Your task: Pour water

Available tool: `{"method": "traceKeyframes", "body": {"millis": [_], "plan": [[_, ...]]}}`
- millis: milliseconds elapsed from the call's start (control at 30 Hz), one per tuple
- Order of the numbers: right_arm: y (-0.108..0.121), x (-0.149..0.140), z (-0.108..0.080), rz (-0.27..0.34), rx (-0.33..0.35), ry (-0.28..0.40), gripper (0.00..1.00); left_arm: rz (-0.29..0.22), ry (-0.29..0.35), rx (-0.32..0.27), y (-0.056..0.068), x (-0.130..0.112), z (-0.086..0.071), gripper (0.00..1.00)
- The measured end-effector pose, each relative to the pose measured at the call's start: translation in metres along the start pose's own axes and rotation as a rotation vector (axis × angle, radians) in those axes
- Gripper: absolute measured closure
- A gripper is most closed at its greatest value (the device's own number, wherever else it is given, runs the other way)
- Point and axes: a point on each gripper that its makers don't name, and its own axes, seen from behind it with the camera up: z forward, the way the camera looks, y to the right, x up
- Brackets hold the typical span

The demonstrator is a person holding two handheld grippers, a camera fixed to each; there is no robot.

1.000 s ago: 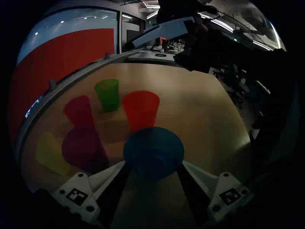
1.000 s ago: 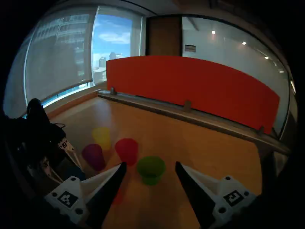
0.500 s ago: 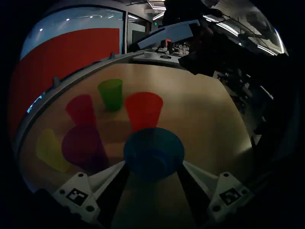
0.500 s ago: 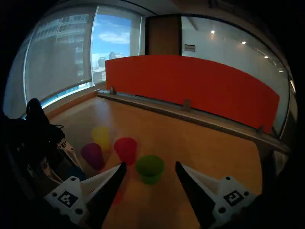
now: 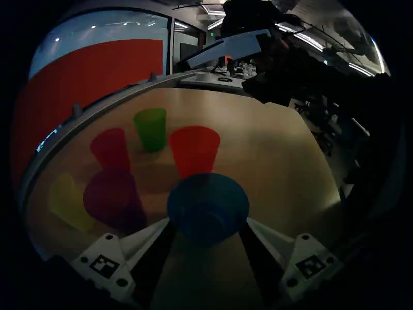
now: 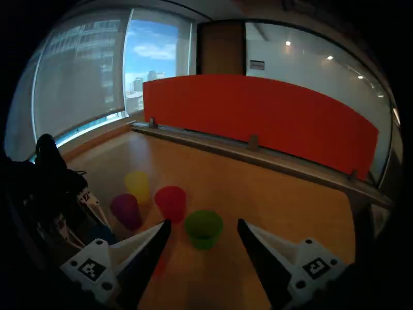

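Note:
In the left gripper view my left gripper (image 5: pixel 208 223) is shut on a blue cup (image 5: pixel 208 206), one white finger pressing each side. Beyond it on the wooden table (image 5: pixel 273 150) stand an orange-red cup (image 5: pixel 194 150), a green cup (image 5: pixel 151 128), a crimson cup (image 5: pixel 109 149), a purple cup (image 5: pixel 111 199) and a yellow cup (image 5: pixel 67 201). In the right gripper view my right gripper (image 6: pixel 202 221) is open, the green cup (image 6: pixel 203 228) standing just ahead between its fingertips, untouched. The left gripper (image 6: pixel 77 214) with the blue cup (image 6: pixel 100 233) appears at the far left.
A red divider panel (image 6: pixel 268 119) on a metal rail (image 6: pixel 248 152) borders the table's far edge, with windows (image 6: pixel 103 77) beyond. The crimson cup (image 6: pixel 170 202), purple cup (image 6: pixel 126 209) and yellow cup (image 6: pixel 137 185) cluster left of the green one. Bare tabletop (image 6: pixel 294 206) lies to the right.
Almost nothing: the left gripper view has drifted slightly, and the cups sit a touch higher in it. Both grips are unchanged.

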Motion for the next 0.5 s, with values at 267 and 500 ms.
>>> {"method": "traceKeyframes", "body": {"millis": [267,500], "plan": [[0.000,0.002,-0.003,0.003,-0.002,0.006,0.01,-0.019,0.036,0.019,-0.008,0.011,-0.010,0.19],[-0.003,0.007,-0.005,-0.003,-0.004,0.015,0.00,-0.012,0.095,0.056,-0.018,0.032,-0.030,0.19]]}}
